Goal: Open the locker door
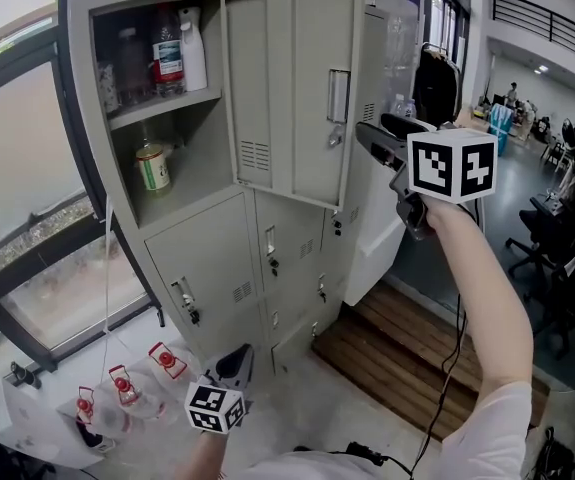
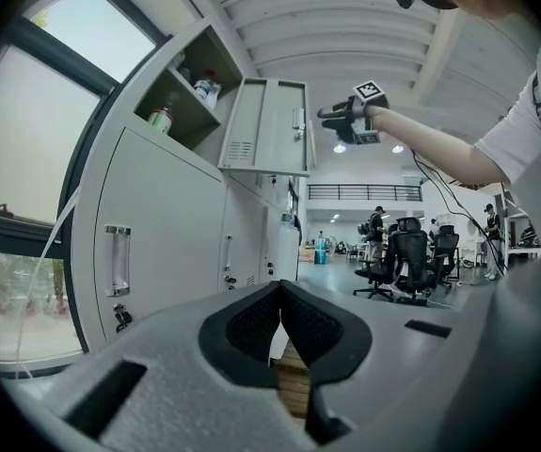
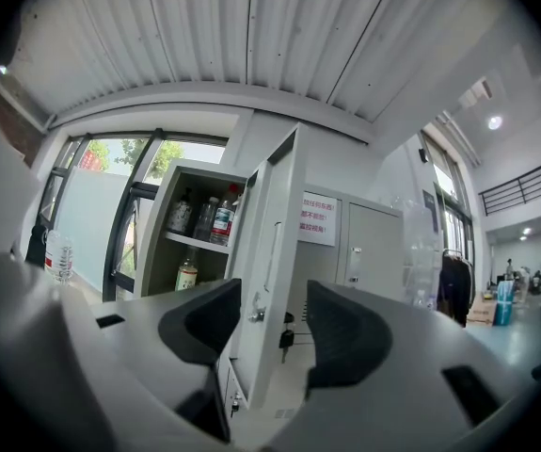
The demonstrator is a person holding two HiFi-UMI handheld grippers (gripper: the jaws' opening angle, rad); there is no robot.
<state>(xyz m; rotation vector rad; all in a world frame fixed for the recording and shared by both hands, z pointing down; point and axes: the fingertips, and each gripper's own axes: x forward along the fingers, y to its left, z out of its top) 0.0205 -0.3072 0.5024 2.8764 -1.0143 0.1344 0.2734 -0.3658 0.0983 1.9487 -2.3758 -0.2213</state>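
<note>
Grey locker door (image 1: 307,98) stands wide open; seemingly a key (image 3: 287,333) dangles beneath.

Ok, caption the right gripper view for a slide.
Right gripper, jaws apart, at the edge of the open locker door; bottles inside.

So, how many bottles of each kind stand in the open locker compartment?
White spray bottle: 1
Red-labelled bottle: 1
Green-labelled bottle: 1
Plain bottles, dim at the back: 2
Total: 5
</note>
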